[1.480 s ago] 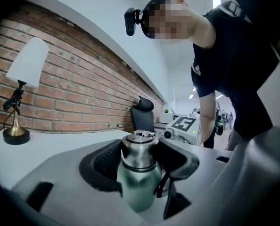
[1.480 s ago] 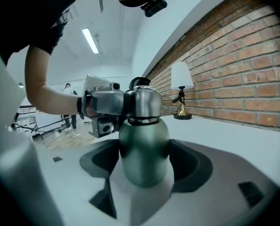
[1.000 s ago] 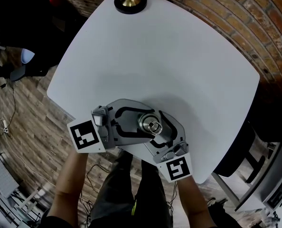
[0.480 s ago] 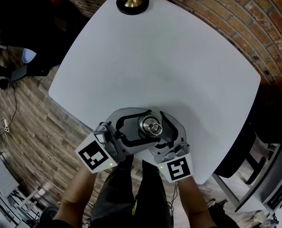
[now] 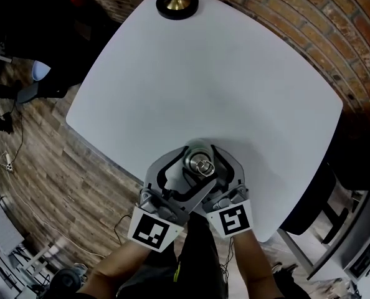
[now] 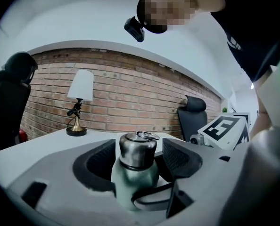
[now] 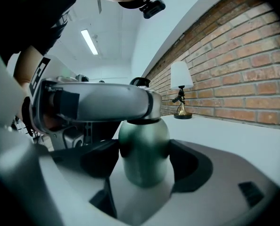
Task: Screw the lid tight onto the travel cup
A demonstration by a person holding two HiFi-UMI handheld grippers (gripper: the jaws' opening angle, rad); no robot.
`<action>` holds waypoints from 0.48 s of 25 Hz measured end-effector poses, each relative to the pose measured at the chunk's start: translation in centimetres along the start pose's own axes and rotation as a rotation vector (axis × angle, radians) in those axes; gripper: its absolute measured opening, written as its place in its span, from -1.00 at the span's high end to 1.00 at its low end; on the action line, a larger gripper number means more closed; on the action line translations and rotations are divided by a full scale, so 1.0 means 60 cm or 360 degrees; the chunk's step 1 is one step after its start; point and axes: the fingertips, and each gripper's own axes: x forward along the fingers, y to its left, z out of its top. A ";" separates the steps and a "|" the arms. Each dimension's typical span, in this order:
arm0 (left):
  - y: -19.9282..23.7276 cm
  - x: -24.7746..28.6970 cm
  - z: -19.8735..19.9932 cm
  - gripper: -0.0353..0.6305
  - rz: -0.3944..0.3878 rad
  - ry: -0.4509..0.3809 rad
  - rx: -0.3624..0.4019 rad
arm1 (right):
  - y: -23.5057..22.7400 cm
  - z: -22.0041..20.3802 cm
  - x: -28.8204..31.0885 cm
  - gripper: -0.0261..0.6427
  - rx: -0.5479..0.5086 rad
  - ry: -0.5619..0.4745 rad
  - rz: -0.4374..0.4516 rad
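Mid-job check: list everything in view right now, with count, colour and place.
white table: one, white, fills most of the head view.
green metal travel cup: one, green body, upright near the table's near edge.
steel lid: one, silver, on top of the cup.
table lamp: one, white shade, brass stem, black base, at the table's far edge.
black office chair: at least one, beyond the table.
brick wall: red-brown, behind the lamp.
wood floor: grey-brown planks, around the table.
left gripper: grey; jaws have just been opening and stand apart around the lid.
right gripper: grey; jaws closed on the cup's body.
forearms: two, bare, at the head view's bottom.
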 end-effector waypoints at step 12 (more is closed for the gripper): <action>0.003 0.013 0.008 0.15 -0.0030 -0.0025 0.0179 | -0.005 0.000 0.002 -0.02 0.0032 -0.0009 0.0004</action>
